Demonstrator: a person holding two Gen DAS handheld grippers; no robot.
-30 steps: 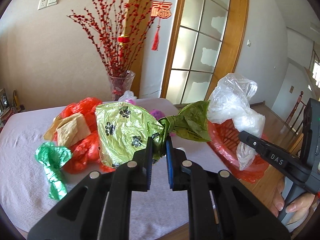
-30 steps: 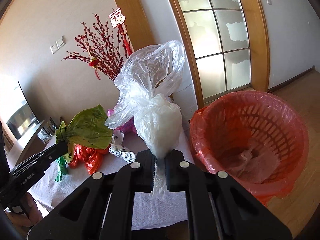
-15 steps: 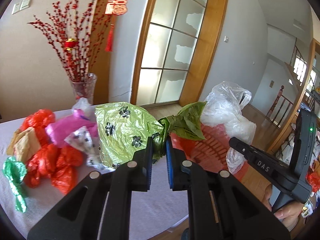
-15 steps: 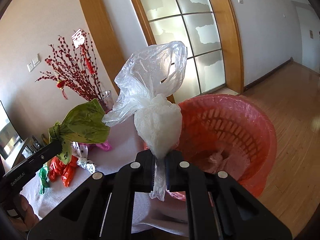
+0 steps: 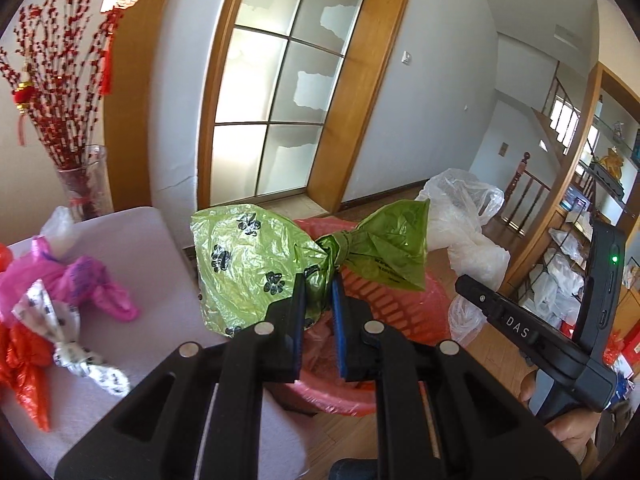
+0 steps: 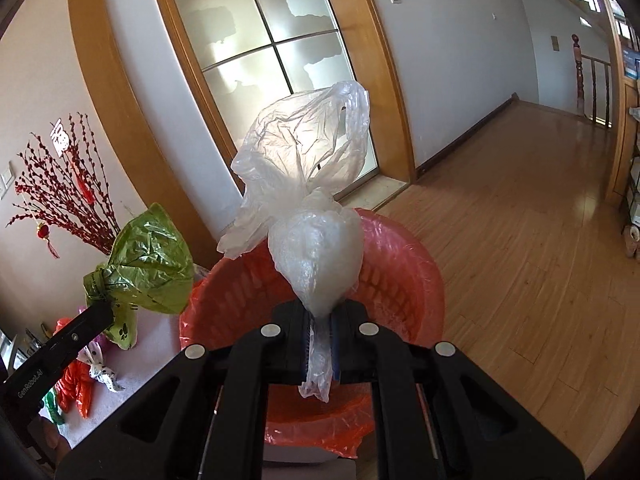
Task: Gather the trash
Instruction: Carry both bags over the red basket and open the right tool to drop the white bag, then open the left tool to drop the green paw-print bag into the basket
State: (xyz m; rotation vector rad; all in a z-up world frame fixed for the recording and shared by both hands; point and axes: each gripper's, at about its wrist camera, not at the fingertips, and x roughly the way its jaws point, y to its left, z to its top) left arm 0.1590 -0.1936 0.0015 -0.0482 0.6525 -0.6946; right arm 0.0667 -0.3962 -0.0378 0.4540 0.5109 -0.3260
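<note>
Green bag (image 5: 256, 264): crinkled, glossy, black paw prints, knotted at the neck. Left gripper (image 5: 318, 300) pinches it just beside the knot; bag lies roughly crosswise, bulk left, tail right, above the red basket (image 5: 404, 308). Clear bag (image 6: 316, 216): translucent, knotted, upright, loose top upward. Right gripper (image 6: 320, 340) is clamped on its lower end, over the basket, which has a red liner; contents unclear. Pink bag (image 5: 68, 276) and other tied bags lie on the table (image 5: 160, 264).
</note>
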